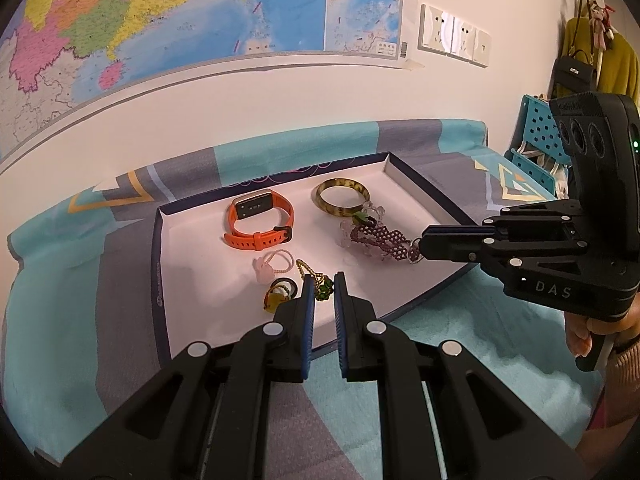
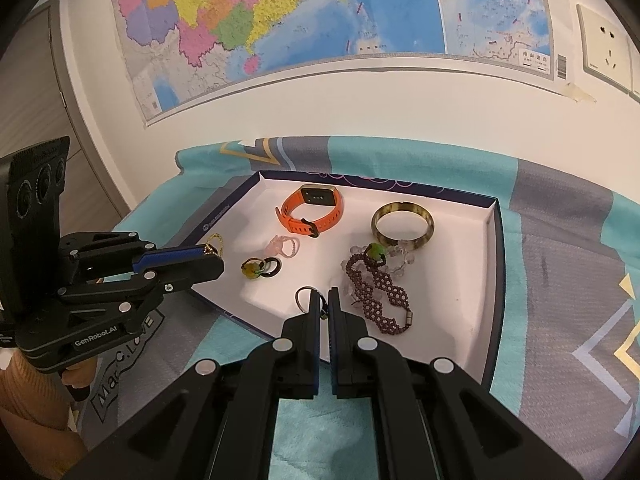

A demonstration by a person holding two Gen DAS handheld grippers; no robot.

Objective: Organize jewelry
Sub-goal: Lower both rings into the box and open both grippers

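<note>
A shallow white tray [image 1: 192,280] with a dark blue rim [image 2: 494,264] lies on the cloth. In it are an orange watch [image 1: 260,220], an amber bangle [image 1: 342,196], a maroon beaded bracelet [image 2: 380,292], a pink ring [image 1: 276,262] and a dark ring with a yellow-green charm [image 2: 260,268]. My left gripper [image 1: 323,280] is shut on a gold chain with a green bead [image 1: 322,286], held at the tray's near edge. My right gripper [image 2: 325,296] is shut on a small piece carrying a metal key ring [image 2: 304,296], beside the maroon bracelet.
The tray sits on a teal and grey patterned cloth [image 1: 440,320]. A map [image 1: 160,20] and wall sockets [image 1: 454,36] are on the wall behind. A blue rack [image 1: 536,140] and hanging bags [image 1: 576,68] stand at the far right.
</note>
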